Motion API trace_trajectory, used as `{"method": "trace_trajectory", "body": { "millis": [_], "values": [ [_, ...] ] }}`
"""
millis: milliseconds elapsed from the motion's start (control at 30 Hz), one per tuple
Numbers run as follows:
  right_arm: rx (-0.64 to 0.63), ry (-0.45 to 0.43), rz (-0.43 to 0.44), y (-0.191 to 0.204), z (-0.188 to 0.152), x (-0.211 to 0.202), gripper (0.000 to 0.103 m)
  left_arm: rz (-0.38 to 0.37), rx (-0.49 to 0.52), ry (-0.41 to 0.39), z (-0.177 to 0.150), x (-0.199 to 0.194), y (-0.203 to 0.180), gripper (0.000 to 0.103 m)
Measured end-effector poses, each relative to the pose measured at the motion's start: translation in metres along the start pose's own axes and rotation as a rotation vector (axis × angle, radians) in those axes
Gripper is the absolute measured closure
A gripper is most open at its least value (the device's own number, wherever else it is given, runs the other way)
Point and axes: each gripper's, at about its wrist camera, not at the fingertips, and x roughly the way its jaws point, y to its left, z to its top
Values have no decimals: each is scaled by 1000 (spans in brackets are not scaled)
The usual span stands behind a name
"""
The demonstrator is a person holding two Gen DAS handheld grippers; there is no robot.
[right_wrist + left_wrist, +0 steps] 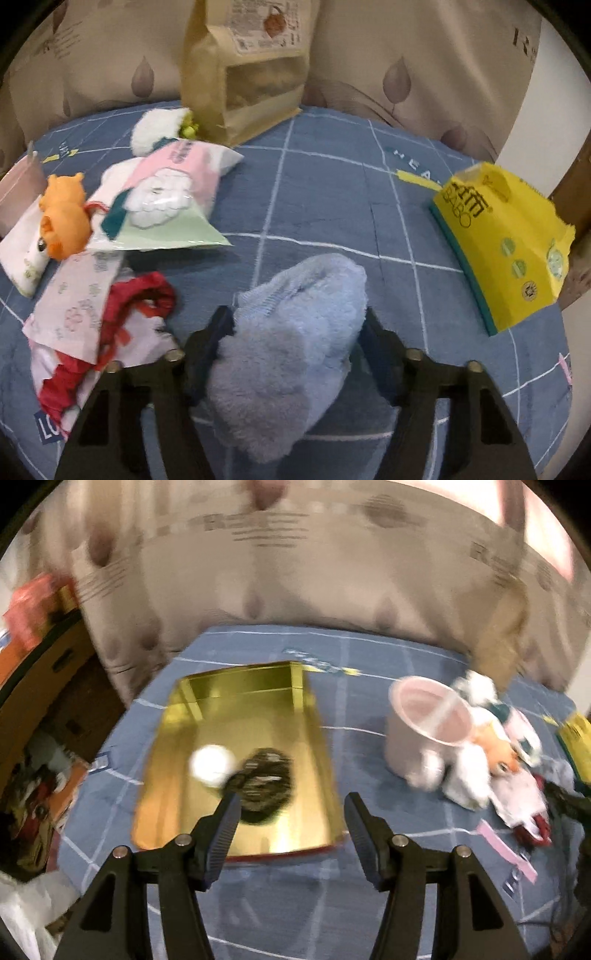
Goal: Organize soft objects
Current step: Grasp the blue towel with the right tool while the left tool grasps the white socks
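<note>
A shiny gold tray (258,709) lies on the blue checked cloth (369,709). It holds a white ball (212,764) and a dark round object (264,786). My left gripper (291,805) is open and empty above the tray's near edge. My right gripper (295,325) is shut on a light blue fluffy towel (291,332), which bulges between the fingers. To its left lies a pile of soft things: an orange plush toy (64,221), a pink and white packet (173,188), a white fluffy item (159,127) and a red cloth (122,310).
A pink bucket (424,723) stands right of the tray beside the pile (491,760). A brown paper bag (243,70) stands at the back. A yellow tissue pack (506,236) lies on the right. A curtain hangs behind; clutter sits at the far left (33,738).
</note>
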Motion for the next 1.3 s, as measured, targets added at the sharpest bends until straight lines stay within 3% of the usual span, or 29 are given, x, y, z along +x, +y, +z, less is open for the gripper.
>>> {"method": "trace_trajectory", "body": {
  "millis": [67,133,233,467,600,1000,1300],
  "values": [
    [19,-8,11,-5,1,4,46,-41,31,18,-1,3,-19,43],
    [36,-22,11,-11,4,7,58,-78,61,33,-2,5,-37,43],
    [52,-42,-4,-18,5,9,64,-136,120,54,-4,8,-71,43],
    [78,-81,-9,-21,2,11,64,-289,229,109,-13,13,-134,43],
    [91,-82,13,-25,3,13,64,-327,213,144,-6,26,-151,43],
    [114,-81,55,-29,0,13,60,-217,101,242,13,83,-175,43],
    [116,-81,57,-28,0,13,60,-139,75,248,17,105,-187,43]
  ]
}}
